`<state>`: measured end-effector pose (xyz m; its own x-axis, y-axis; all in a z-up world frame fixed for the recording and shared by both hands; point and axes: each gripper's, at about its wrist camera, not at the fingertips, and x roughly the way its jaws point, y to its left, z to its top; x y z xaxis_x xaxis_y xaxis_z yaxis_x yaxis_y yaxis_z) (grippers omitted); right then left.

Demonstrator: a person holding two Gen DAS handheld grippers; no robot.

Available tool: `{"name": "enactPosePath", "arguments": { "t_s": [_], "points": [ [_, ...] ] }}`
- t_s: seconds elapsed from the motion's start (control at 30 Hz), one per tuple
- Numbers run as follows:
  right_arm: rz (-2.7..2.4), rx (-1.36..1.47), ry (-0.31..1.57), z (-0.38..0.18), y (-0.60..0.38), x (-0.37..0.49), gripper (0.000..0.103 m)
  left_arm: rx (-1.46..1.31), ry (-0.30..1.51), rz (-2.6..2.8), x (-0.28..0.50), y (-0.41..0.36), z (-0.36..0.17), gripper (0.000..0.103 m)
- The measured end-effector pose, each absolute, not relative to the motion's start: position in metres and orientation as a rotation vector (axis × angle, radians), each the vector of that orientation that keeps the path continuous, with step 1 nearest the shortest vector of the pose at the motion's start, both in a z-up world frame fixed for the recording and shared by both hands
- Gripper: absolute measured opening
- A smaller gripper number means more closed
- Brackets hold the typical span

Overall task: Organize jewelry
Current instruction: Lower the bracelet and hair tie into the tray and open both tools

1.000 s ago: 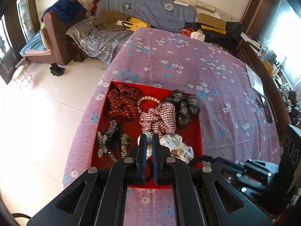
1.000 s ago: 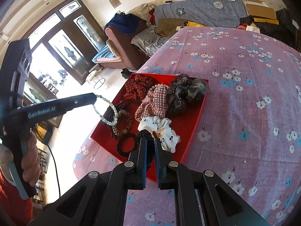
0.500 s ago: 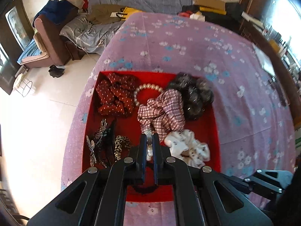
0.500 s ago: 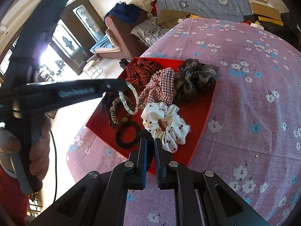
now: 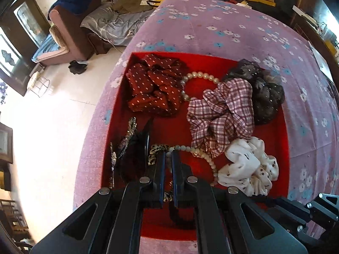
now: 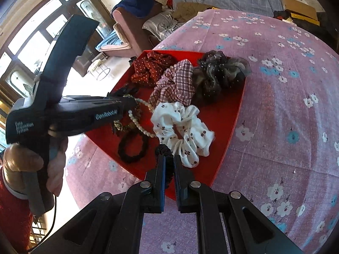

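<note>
Only the right wrist view shows the left hand [image 6: 54,165] gripping its handle

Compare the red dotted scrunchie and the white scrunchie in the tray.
The red dotted scrunchie is dark red with small pale dots; the white scrunchie is cream with sparse dark marks. The red one lies at the far left corner of the red tray, the white one at its near right side. Both are gathered fabric loops lying loose in the tray, neither gripped.
</note>
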<state>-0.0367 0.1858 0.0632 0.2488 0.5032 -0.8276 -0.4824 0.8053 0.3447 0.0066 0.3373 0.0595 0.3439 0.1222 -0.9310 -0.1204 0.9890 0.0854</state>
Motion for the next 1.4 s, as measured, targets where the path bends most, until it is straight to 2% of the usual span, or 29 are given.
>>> {"name": "enactPosePath", "arguments": {
  "t_s": [0.2, 0.57, 1.13, 1.23, 1.3, 1.37, 1.4],
  "points": [
    [0.65, 0.016, 1.135, 0.061, 0.183, -0.037, 0.009, 0.067, 1.172, 0.159, 0.009, 0.324, 0.064, 0.005],
    [0.664, -0.025, 1.155, 0.051, 0.194, -0.045, 0.009, 0.113, 1.221, 0.179, 0.014, 0.319, 0.047, 0.005],
    [0.697, -0.04, 1.124, 0.058, 0.194, -0.051, 0.012, 0.097, 1.177, 0.188, 0.01, 0.317, 0.062, 0.006],
    [0.704, -0.03, 1.11, 0.063, 0.193, -0.052, 0.02, 0.075, 1.171, 0.186, 0.006, 0.32, 0.067, 0.008],
    [0.708, -0.014, 1.093, 0.068, 0.19, -0.052, 0.036, 0.053, 1.159, 0.184, 0.003, 0.323, 0.072, 0.017],
    [0.71, -0.006, 1.07, 0.074, 0.187, -0.053, 0.037, 0.023, 1.136, 0.179, -0.001, 0.326, 0.08, 0.027],
    [0.71, -0.004, 1.06, 0.077, 0.187, -0.053, 0.037, 0.015, 1.129, 0.176, -0.002, 0.327, 0.083, 0.029]
  ]
}}
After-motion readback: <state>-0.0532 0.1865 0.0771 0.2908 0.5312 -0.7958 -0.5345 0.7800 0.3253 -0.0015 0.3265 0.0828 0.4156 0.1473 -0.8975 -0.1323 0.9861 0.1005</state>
